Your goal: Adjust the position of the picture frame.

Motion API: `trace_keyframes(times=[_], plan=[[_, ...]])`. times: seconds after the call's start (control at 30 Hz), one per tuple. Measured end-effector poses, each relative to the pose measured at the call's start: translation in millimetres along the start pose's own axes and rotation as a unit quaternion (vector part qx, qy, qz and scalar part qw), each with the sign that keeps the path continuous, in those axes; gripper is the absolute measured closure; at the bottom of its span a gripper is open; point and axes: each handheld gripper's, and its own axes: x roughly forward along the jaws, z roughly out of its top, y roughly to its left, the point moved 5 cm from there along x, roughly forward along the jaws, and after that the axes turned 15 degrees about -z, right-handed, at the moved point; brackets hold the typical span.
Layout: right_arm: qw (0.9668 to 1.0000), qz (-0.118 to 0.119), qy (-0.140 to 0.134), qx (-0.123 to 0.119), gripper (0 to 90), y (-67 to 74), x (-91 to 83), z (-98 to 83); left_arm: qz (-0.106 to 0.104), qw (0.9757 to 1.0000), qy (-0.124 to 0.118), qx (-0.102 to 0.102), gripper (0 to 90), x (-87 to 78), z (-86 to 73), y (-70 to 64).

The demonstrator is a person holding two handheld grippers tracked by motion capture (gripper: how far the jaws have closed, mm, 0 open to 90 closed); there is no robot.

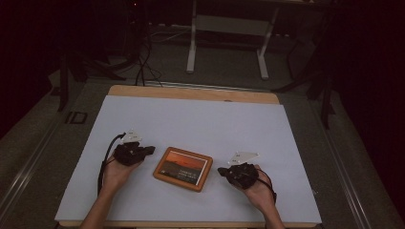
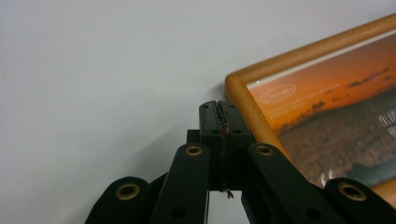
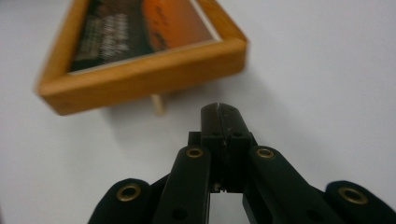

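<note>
We've got the wooden picture frame lying near the front-middle of the white table, w/ the left gripper just beside its left edge and the right gripper just off its right edge — neither holding it. Both sets of jaws are pressed together w/ nothing between them. In the left gripper view the closed tips sit right at the frame's corner; can't tell if they touch it. In the right gripper view the frame sits apart from the tips, propped on a small wooden peg under it, so it rests tilted, photo side up — sunset print in it. As we judge it, the frame's been set down and let go, so the handling looks about done; what's left, if anything, is pulling both hands clear. Containers: none on the table.
</note>
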Motion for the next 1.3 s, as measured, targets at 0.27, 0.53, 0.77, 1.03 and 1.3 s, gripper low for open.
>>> trace_keyframes(times=[0.27, 0.53, 0.77, 1.03, 1.3], plan=[[0.9983, 0.052, -0.01, -0.025, 89.7, 26.7, -9.6, 14.8, -0.02, 0.999, 0.026, 0.031, 89.9, 28.3, 24.7, 5.6], [0.9963, 0.073, -0.01, -0.046, 89.7, 46.5, -13.1, 18.2, -0.036, 0.9977, 0.045, 0.034, 89.9, 53.1, 35.5, 10.0], [0.9933, 0.098, -0.011, -0.06, 89.7, 59.1, -13.4, 17.9, -0.051, 0.9953, 0.071, 0.042, 89.9, 72.5, 39.6, 10.2], [0.9869, 0.13, -0.002, -0.095, 89.6, 78.4, -12.8, 15.6, -0.055, 0.9937, 0.086, 0.045, 90.0, 80.2, 40.6, 12.5], [0.9874, 0.118, 0.017, -0.104, 89.8, 84.2, -2.9, 10.4, -0.064, 0.9937, 0.083, 0.04, 90.0, 80.5, 41.0, 12.7]])
